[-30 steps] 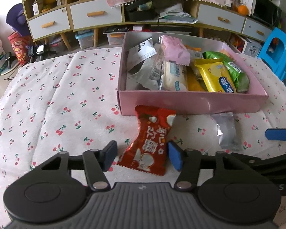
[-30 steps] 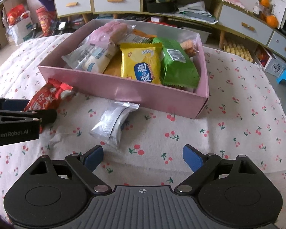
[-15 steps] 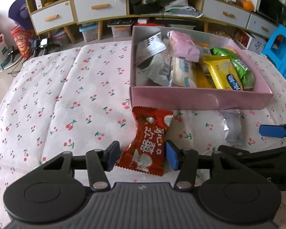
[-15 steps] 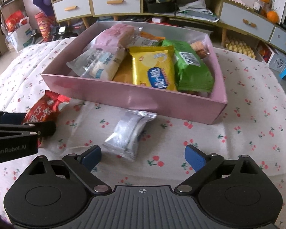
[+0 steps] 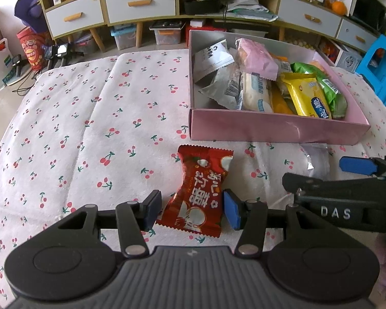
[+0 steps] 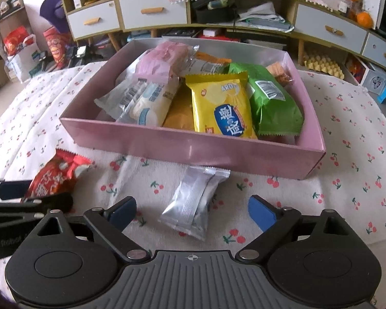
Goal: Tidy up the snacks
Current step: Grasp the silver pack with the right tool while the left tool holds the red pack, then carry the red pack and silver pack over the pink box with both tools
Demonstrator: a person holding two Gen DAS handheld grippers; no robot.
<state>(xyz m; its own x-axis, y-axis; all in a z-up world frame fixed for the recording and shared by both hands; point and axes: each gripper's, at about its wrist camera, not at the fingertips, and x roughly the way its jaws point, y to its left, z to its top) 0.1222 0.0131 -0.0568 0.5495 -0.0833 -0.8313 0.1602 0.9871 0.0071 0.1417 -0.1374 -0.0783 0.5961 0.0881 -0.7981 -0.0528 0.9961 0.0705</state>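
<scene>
A red snack packet [image 5: 200, 193] lies on the cherry-print cloth in front of the pink box [image 5: 270, 128]. My left gripper [image 5: 191, 209] is open, its blue pads on either side of the packet's near end. A silver packet [image 6: 193, 203] lies in front of the box. My right gripper [image 6: 193, 212] is open wide around its near end. The pink box [image 6: 193, 149] holds several packets, among them yellow [image 6: 224, 108], green [image 6: 272, 105] and pink [image 6: 162, 61]. The red packet also shows in the right wrist view [image 6: 56, 175], and the silver one in the left wrist view [image 5: 316, 159].
The cherry-print cloth [image 5: 77, 128] covers the table. Behind stand low cabinets with drawers [image 5: 141, 2], storage bins on the floor and a blue stool [image 5: 380, 64] at the right. The right gripper's arm [image 5: 347, 200] lies close beside my left gripper.
Both grippers have moved forward and lower over their packets. The left jaws have narrowed around the red packet. The right gripper has come to straddle the silver packet.
</scene>
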